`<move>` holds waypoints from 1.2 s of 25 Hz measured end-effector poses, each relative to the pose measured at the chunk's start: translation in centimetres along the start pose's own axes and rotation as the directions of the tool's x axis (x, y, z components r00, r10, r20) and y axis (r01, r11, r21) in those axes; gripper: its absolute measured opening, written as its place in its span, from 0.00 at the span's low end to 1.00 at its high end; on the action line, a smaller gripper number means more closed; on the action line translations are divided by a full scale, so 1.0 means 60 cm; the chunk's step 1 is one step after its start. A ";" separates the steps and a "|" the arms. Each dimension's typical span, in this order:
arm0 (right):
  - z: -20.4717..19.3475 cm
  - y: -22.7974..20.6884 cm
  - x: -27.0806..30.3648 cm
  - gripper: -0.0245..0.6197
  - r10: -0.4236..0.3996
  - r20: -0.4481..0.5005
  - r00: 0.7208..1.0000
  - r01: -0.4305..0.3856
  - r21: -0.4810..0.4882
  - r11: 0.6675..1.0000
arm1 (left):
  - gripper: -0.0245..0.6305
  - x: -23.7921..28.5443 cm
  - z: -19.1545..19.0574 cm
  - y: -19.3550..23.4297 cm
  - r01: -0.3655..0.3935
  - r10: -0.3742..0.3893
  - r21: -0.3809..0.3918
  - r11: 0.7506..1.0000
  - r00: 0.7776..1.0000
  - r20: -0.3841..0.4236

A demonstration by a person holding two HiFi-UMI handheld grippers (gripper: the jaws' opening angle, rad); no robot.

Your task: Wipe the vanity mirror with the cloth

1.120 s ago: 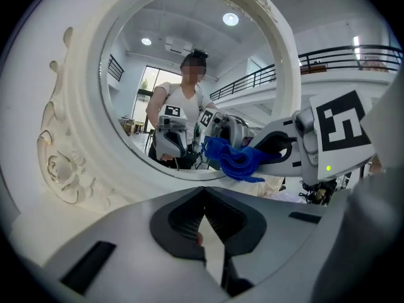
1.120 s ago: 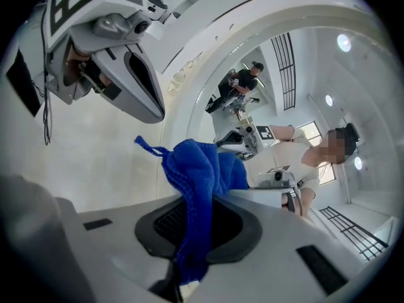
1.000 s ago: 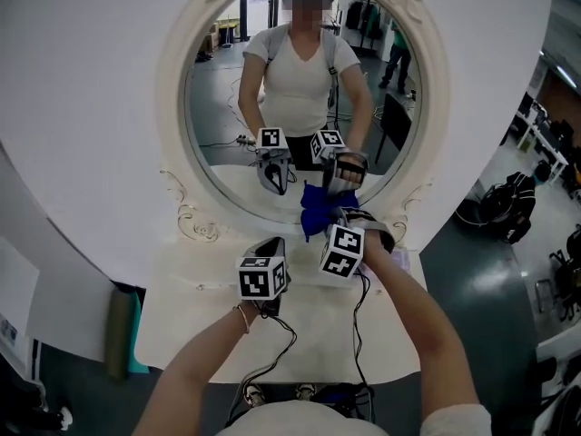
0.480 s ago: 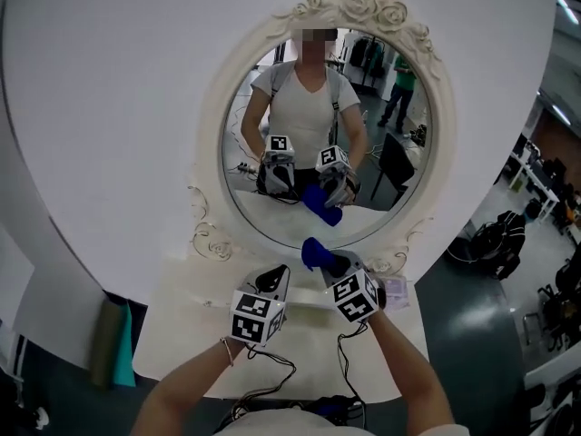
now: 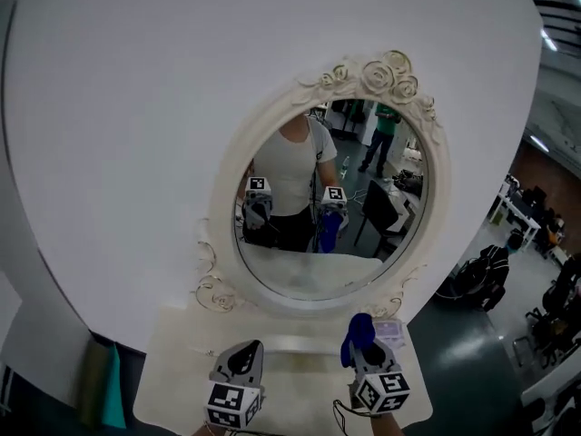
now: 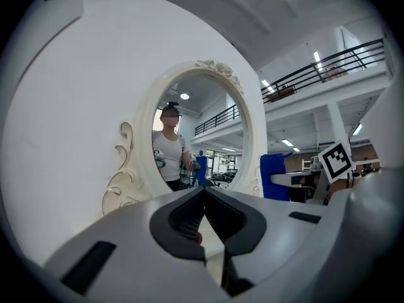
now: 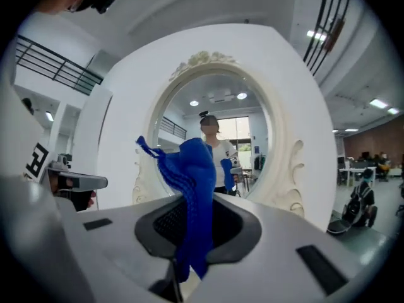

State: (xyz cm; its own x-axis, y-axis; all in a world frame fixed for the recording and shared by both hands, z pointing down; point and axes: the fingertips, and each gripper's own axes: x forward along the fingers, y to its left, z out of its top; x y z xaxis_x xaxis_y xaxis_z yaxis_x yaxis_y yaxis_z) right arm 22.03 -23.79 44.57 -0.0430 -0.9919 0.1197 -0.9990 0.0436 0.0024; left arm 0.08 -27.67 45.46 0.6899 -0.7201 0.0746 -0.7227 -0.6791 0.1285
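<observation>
Right gripper (image 7: 197, 214) clamps the cloth (image 7: 191, 169) (tuft above jaws); left gripper (image 6: 203, 197) closed, empty.

No word, brand or number can be read anywhere. The only printed signs are black-and-white square markers. One set is on the left cube (image 5: 232, 406) behind the left claw (image 5: 250, 345), another on the right cube (image 5: 382, 392) behind the right claw (image 5: 363, 345). They are block patterns, not letters or digits. Their reflections in the vanity mirror (image 5: 434, 198) ahead of both claws show no text either.
</observation>
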 end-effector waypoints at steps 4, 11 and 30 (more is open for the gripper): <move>-0.003 -0.014 -0.073 0.14 -0.134 0.040 0.990 0.134 -0.004 0.991 | 0.04 -0.034 -0.018 -0.011 0.018 -0.018 0.030 0.999 1.000 0.008; 0.025 -0.017 -0.125 0.14 -0.172 0.117 0.978 0.175 -0.014 0.984 | 0.04 -0.045 -0.007 -0.028 -0.041 0.039 0.035 0.999 0.997 0.060; -0.037 -0.038 -0.145 0.14 -0.065 0.010 0.998 0.065 0.024 0.998 | 0.04 -0.071 -0.044 -0.108 -0.197 0.197 0.040 0.980 0.980 -0.010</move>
State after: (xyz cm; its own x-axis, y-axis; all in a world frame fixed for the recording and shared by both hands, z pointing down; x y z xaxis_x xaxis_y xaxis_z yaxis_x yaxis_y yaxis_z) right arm 24.70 -15.00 45.73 0.0219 -0.9938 0.1092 -0.9996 -0.0235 -0.0140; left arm 1.94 -19.79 46.92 0.5340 -0.8385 0.1087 -0.8455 -0.5292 0.0718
